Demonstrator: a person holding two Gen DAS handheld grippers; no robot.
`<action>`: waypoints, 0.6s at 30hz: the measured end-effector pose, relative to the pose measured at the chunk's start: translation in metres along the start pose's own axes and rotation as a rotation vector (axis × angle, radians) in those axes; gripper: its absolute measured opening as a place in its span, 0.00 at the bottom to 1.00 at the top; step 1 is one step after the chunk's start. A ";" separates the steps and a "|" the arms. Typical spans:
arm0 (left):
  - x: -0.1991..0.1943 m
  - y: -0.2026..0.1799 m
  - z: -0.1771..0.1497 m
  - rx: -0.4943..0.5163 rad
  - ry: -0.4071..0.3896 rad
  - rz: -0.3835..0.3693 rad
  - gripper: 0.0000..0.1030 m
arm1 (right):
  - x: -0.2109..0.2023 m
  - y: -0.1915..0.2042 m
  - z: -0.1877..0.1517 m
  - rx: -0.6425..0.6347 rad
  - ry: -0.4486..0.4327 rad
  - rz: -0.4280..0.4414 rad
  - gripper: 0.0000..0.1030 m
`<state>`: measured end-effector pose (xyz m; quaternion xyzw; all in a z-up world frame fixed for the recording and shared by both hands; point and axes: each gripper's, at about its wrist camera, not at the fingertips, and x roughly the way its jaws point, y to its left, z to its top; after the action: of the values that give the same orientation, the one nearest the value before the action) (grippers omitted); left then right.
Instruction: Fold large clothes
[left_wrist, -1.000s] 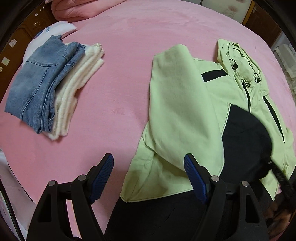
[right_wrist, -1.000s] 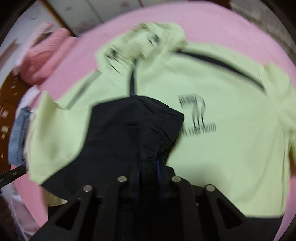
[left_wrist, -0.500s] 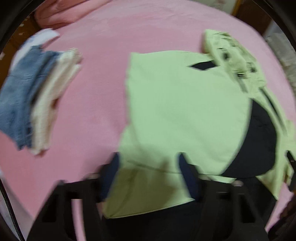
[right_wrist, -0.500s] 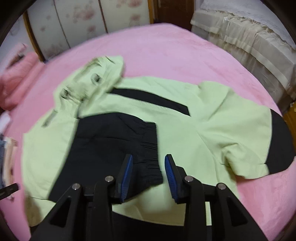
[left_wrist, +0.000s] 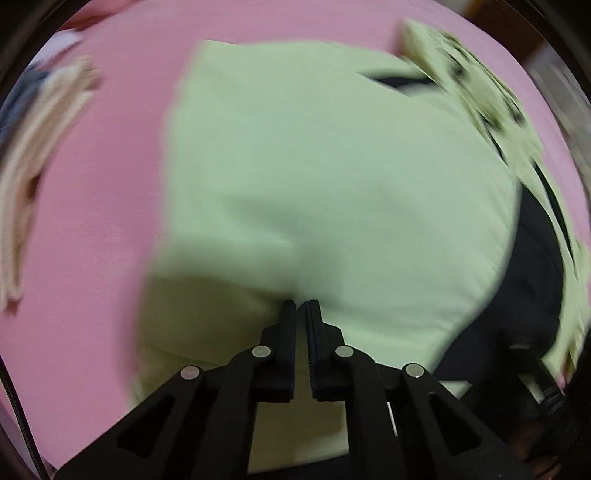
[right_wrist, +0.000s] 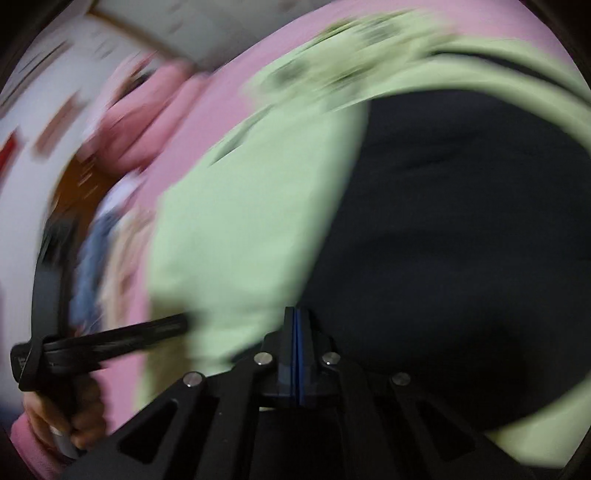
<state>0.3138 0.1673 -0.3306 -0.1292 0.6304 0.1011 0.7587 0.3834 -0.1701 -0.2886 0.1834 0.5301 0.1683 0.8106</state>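
Green hoodie (left_wrist: 332, 184): lying sleeve-folded on pink bed (left_wrist: 110, 258)
Left gripper (left_wrist: 300, 303): pinching hem, for lifting
Right gripper (right_wrist: 296, 310): closing fully; grip unclear

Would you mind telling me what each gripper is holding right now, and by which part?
The left gripper pinches the green hoodie at its folded sleeve's near edge. The right gripper is shut at the black panel's edge; whether it holds cloth is unclear.
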 end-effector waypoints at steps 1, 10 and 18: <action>-0.003 0.012 0.001 -0.025 -0.029 0.057 0.05 | -0.019 -0.024 -0.001 0.031 -0.056 -0.119 0.00; -0.047 -0.004 -0.010 -0.009 -0.220 0.004 0.08 | -0.090 -0.050 0.018 0.061 -0.281 -0.048 0.00; 0.009 -0.047 0.045 -0.050 -0.162 -0.244 0.08 | 0.062 0.043 0.028 -0.117 0.086 0.268 0.00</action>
<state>0.3722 0.1376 -0.3281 -0.2151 0.5440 0.0339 0.8104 0.4297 -0.1074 -0.3071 0.1976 0.5244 0.3135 0.7666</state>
